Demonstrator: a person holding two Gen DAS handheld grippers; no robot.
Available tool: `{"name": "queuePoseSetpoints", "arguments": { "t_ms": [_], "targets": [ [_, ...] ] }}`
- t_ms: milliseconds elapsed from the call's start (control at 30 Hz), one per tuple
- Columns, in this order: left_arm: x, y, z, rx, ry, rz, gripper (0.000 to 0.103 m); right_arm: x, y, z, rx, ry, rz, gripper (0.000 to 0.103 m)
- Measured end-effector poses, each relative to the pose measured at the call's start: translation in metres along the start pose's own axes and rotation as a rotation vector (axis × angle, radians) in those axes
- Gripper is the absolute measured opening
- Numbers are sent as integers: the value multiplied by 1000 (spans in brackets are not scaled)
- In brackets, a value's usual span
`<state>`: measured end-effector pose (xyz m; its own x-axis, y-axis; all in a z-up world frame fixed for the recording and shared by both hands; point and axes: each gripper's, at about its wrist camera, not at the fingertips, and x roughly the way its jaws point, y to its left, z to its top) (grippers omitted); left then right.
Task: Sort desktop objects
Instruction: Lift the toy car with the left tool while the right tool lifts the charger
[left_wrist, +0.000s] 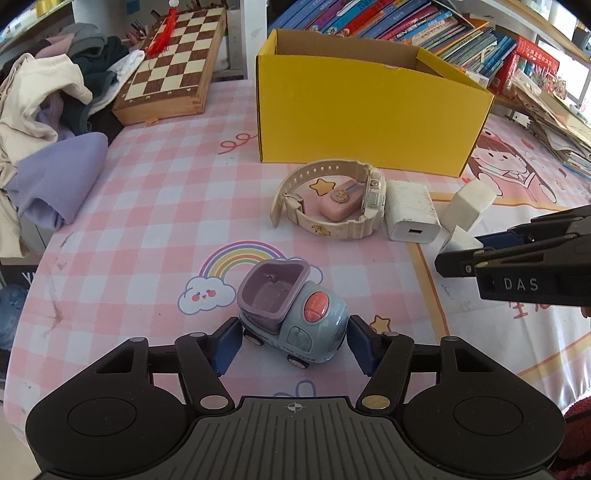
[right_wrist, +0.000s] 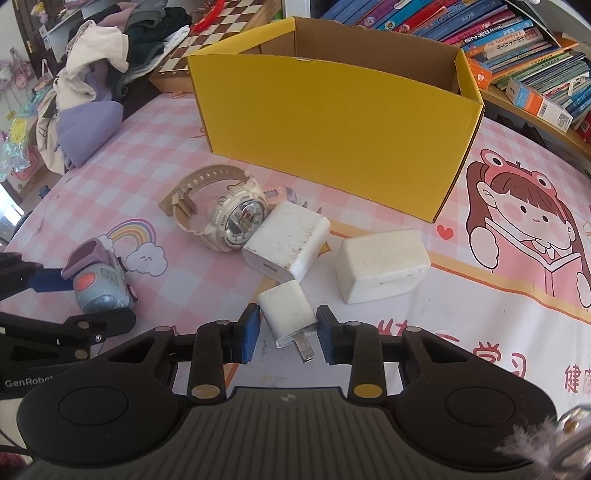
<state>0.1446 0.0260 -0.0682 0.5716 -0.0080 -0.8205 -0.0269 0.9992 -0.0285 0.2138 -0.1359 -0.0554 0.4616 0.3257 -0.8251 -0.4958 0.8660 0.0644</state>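
A blue-grey toy truck (left_wrist: 291, 317) with a purple bed stands between the pads of my left gripper (left_wrist: 293, 347); the jaws straddle it, open, pads close to its sides. It also shows in the right wrist view (right_wrist: 99, 280). My right gripper (right_wrist: 288, 332) is open around a small white plug charger (right_wrist: 288, 312), pads just beside it. A cream watch (right_wrist: 229, 218), a pink eraser (left_wrist: 340, 201), a white charger (right_wrist: 288, 240) and a white block adapter (right_wrist: 382, 264) lie before the yellow box (right_wrist: 332, 122).
A chessboard case (left_wrist: 173, 62) and a pile of clothes (left_wrist: 51, 110) sit at the far left. Stacked books (left_wrist: 461, 33) fill the shelf behind the box. The pink checked tablecloth (left_wrist: 155, 206) covers the table.
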Motion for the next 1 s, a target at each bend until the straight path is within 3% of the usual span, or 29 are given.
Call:
{"name": "queuePoseSetpoints", "arguments": {
  "t_ms": [1000],
  "targets": [
    [-32, 11, -5, 13, -112, -43, 61, -33, 25, -23, 10, -34, -14, 31]
  ]
}}
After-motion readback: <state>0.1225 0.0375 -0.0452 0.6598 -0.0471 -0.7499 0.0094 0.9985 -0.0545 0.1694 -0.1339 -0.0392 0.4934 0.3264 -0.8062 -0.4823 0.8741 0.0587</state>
